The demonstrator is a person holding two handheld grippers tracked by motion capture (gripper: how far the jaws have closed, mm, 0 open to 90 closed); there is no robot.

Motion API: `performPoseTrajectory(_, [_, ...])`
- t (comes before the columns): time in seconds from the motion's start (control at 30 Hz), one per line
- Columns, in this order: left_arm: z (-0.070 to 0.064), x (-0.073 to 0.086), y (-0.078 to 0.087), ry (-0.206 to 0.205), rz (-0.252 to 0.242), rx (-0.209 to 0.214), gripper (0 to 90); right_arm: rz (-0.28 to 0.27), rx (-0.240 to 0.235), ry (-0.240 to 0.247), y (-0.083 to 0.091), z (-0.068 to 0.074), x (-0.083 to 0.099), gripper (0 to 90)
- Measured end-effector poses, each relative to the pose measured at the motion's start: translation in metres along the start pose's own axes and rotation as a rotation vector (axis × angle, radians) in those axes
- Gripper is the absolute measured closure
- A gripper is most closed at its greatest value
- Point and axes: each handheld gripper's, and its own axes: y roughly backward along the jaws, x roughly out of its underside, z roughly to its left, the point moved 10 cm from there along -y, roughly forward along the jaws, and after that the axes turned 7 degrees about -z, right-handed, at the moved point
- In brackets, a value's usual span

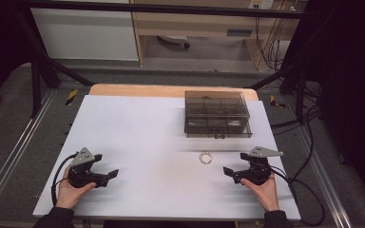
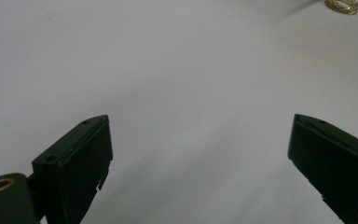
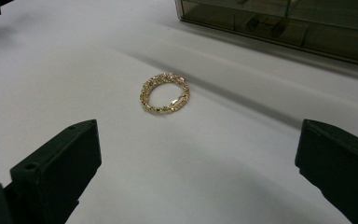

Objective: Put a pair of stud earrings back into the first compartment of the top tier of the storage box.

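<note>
Your left tool (image 1: pixel 108 175) rests low at the near left of the white table (image 1: pixel 138 123), jaws spread and nothing between them. Your right tool (image 1: pixel 230 172) sits at the near right, jaws also spread wide and bare. The gold bracelet (image 3: pixel 164 92) lies coiled flat on the table just ahead of the right tool, apart from both jaws. Beyond it stands the smoky clear box (image 1: pixel 217 114), lid down, toward the far right edge.
</note>
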Motion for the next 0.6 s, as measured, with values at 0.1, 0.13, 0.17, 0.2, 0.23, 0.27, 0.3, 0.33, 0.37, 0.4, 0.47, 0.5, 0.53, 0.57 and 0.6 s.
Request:
performPoseTrajectory(0.1, [0.000, 0.000, 0.000, 0.000, -0.001, -0.001, 6.0, 0.005, 0.002, -0.002, -0.003, 0.002, -0.002, 1.2])
performPoseTrajectory(0.13, [0.000, 0.000, 0.000, 0.000, -0.001, -0.001, 6.0, 0.010, 0.004, 0.002, -0.004, 0.003, -0.002, 1.3])
performPoseTrajectory(0.17, [0.000, 0.000, 0.000, 0.000, -0.001, -0.002, 6.0, 0.015, 0.011, 0.001, -0.005, 0.003, -0.003, 1.3])
performPoseTrajectory(0.2, [0.000, 0.000, 0.000, 0.000, -0.001, -0.002, 6.0, 0.016, 0.011, 0.007, -0.006, 0.004, -0.004, 1.4])
performPoseTrajectory(0.23, [0.000, 0.000, 0.000, 0.000, -0.001, -0.004, 6.0, 0.019, 0.011, 0.013, -0.008, 0.005, -0.005, 1.4])
performPoseTrajectory(0.27, [0.001, 0.000, 0.001, 0.002, -0.001, -0.004, 6.0, 0.019, 0.008, 0.016, -0.010, 0.008, -0.007, 1.7])
performPoseTrajectory(0.3, [0.001, 0.000, 0.001, 0.001, -0.002, -0.005, 6.0, 0.019, 0.008, 0.016, -0.010, 0.008, -0.007, 1.7])
performPoseTrajectory(0.33, [0.001, 0.000, 0.001, 0.002, -0.004, -0.006, 6.0, 0.023, 0.005, 0.015, -0.014, 0.011, -0.009, 2.0])
performPoseTrajectory(0.37, [0.001, 0.000, 0.001, 0.002, -0.004, -0.006, 6.0, 0.022, 0.006, 0.017, -0.015, 0.011, -0.009, 2.2])
performPoseTrajectory(0.4, [0.001, 0.000, 0.001, 0.001, -0.003, -0.005, 6.0, 0.022, 0.006, 0.017, -0.015, 0.011, -0.009, 2.2])
performPoseTrajectory(0.47, [0.001, 0.000, 0.001, 0.001, -0.001, -0.005, 6.0, 0.033, 0.007, 0.025, -0.019, 0.014, -0.011, 2.5])
performPoseTrajectory(0.5, [0.001, 0.000, 0.001, 0.001, -0.001, -0.005, 6.0, 0.036, 0.009, 0.027, -0.021, 0.015, -0.011, 2.8])
performPoseTrajectory(0.53, [0.001, 0.000, 0.001, 0.000, -0.001, -0.005, 6.0, 0.039, 0.008, 0.028, -0.022, 0.017, -0.012, 3.2])
performPoseTrajectory(0.57, [0.001, 0.000, 0.001, 0.000, -0.002, -0.004, 6.0, 0.043, 0.008, 0.028, -0.024, 0.018, -0.012, 3.4])
performPoseTrajectory(0.6, [0.001, 0.000, 0.001, 0.000, -0.002, -0.004, 6.0, 0.046, 0.007, 0.033, -0.026, 0.019, -0.012, 4.0])
